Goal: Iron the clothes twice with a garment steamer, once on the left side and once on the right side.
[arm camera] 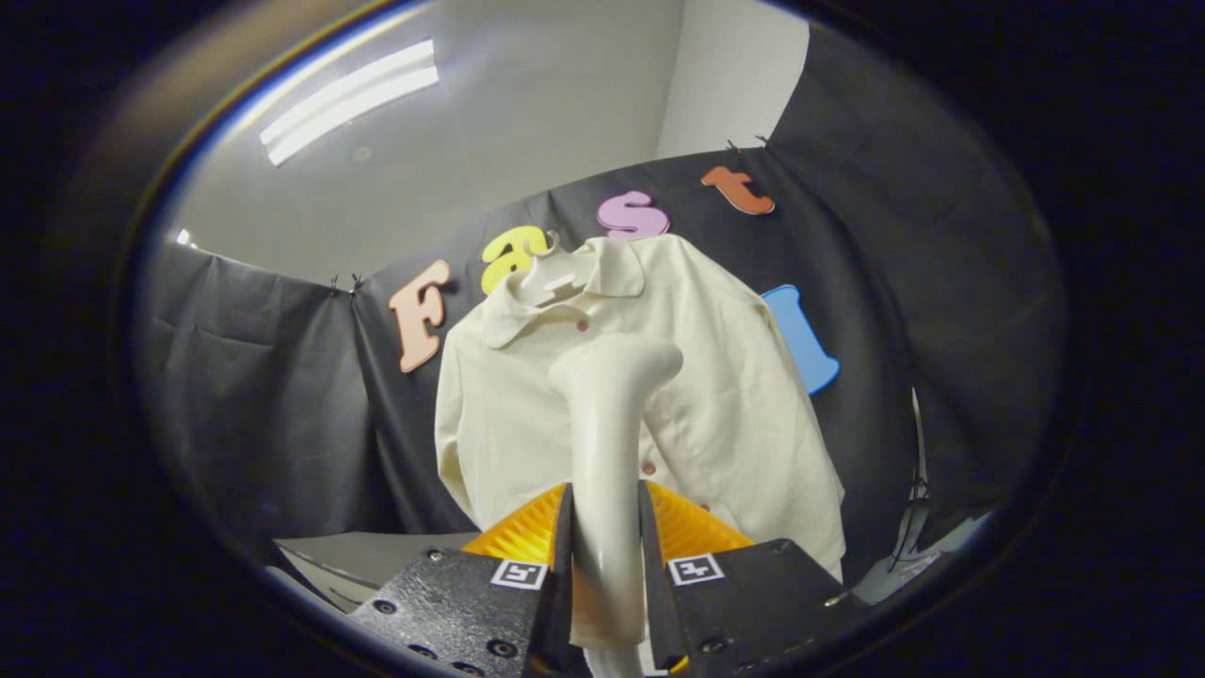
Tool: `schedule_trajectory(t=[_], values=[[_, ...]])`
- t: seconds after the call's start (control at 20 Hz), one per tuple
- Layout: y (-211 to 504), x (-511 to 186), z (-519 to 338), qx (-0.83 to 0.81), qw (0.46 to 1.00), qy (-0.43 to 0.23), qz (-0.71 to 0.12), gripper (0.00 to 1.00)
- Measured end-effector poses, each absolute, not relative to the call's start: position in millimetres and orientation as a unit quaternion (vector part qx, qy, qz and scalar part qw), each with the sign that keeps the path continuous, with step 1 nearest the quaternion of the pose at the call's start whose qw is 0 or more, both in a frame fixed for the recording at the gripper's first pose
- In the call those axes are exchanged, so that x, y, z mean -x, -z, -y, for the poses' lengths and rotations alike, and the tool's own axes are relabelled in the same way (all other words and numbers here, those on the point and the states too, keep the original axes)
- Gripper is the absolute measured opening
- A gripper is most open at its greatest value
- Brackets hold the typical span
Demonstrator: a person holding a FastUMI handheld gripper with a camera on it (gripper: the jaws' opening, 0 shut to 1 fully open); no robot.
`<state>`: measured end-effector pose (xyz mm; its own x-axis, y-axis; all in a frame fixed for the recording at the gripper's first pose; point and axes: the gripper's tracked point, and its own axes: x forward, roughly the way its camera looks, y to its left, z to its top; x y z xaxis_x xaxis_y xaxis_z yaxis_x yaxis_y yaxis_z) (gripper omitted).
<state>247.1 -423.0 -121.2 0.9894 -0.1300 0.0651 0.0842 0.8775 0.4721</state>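
Note:
A cream button-up shirt [725, 405] hangs on a white hanger [555, 278] against the black booth wall, just beyond my fingers. My gripper [607, 537] is shut on the white garment steamer [607, 443], whose handle rises from between the fingers. The steamer's head [621, 363] points at the shirt's chest, near the button placket, slightly left of the shirt's middle. I cannot tell whether the head touches the cloth. The steamer hides part of the placket.
The black cloth wall [273, 395] curves around behind the shirt. A grey table surface [377, 551] lies low to the left of the fingers. A thin cable [918, 490] hangs at the right beside the shirt. A ceiling light [348, 99] glows overhead.

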Motion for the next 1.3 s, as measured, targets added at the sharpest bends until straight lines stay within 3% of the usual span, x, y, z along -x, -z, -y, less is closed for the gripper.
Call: schedule_trajectory(t=[0.5, 1.3], values=[[99, -306, 478, -0.250, 0.963, 0.086, 0.054, 0.32], [193, -301, 488, -0.340, 0.936, 0.086, 0.042, 0.32]])
